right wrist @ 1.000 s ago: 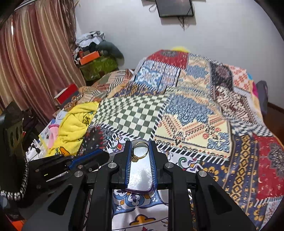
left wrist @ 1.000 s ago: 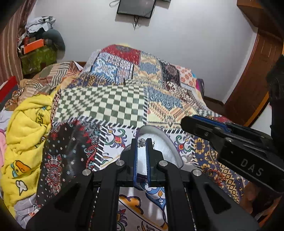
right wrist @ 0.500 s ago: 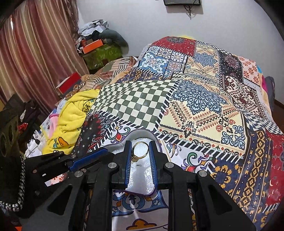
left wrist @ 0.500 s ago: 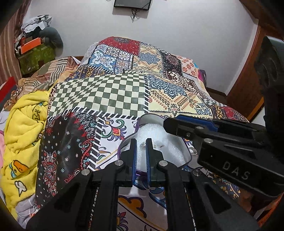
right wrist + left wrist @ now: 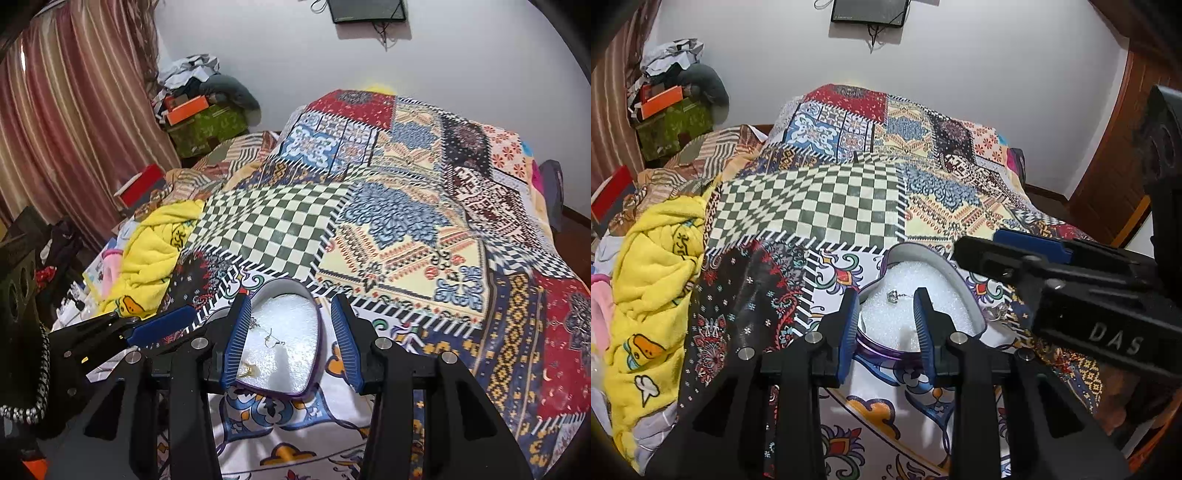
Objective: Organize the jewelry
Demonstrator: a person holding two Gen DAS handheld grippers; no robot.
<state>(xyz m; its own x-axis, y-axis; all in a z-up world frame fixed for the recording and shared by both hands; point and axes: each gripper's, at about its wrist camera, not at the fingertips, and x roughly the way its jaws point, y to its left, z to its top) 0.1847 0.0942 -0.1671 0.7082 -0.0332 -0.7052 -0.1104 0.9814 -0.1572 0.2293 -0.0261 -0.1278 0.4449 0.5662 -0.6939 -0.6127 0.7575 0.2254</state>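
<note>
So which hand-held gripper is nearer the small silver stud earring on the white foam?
Left. The left hand-held gripper brackets the small silver stud earring with open jaws; the right hand-held gripper, also open, sits further right.

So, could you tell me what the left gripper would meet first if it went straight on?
Probably the silver earring on the white foam of the jewelry box, directly ahead of the open left gripper; depth is uncertain.

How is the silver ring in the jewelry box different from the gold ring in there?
The silver ring carries a pale stone and lies toward the far end of the heart-shaped jewelry box; the gold ring is yellow metal and lies at the near end, partly hidden behind a finger of the right claw. Both rest loose on the box's white foam, neither gripped: the left claw and the right claw stand open.
</note>
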